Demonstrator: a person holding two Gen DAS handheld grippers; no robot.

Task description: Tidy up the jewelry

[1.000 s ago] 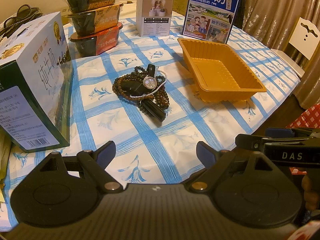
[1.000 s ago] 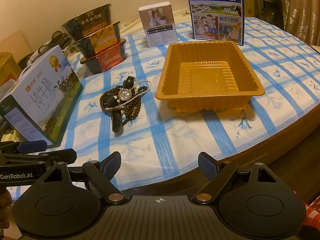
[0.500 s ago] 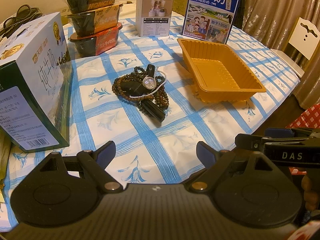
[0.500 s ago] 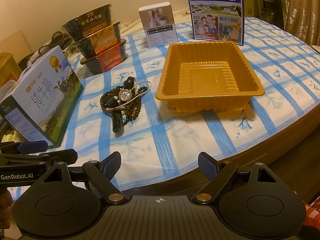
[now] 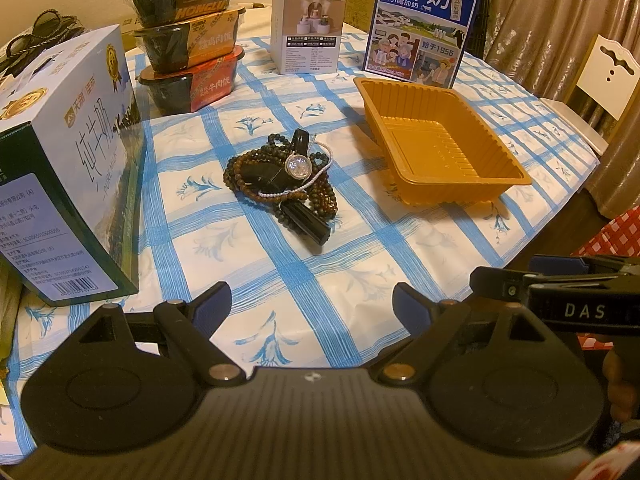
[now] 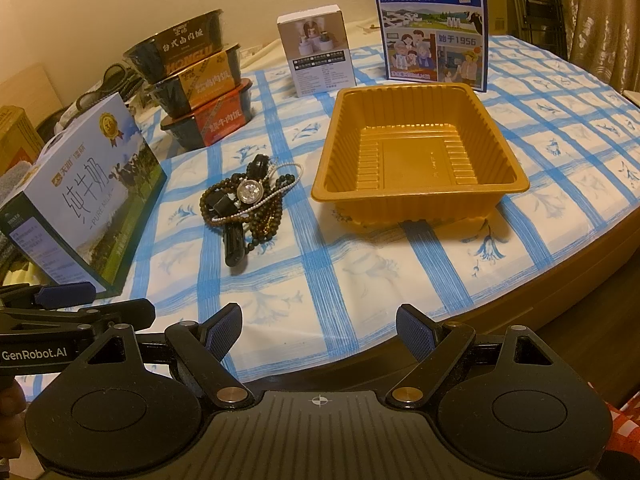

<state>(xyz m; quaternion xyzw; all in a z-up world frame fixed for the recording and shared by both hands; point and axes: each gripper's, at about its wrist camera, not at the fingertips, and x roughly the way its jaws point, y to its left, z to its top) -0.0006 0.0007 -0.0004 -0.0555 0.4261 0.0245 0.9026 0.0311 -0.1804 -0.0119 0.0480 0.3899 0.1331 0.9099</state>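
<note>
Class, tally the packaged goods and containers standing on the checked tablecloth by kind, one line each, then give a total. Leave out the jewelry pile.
Milk cartons: 2
Stacked meal bowls: 3
Small white box: 1
Orange tray: 1
Total: 7

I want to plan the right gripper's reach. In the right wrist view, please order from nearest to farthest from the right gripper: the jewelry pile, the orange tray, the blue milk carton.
From the right gripper:
1. Jewelry pile, ahead and to the left, on the tablecloth.
2. Orange tray, ahead and slightly right; its near rim is about level with the pile, so this is close.
3. Blue milk carton, upright behind the tray, clearly farthest.
</note>
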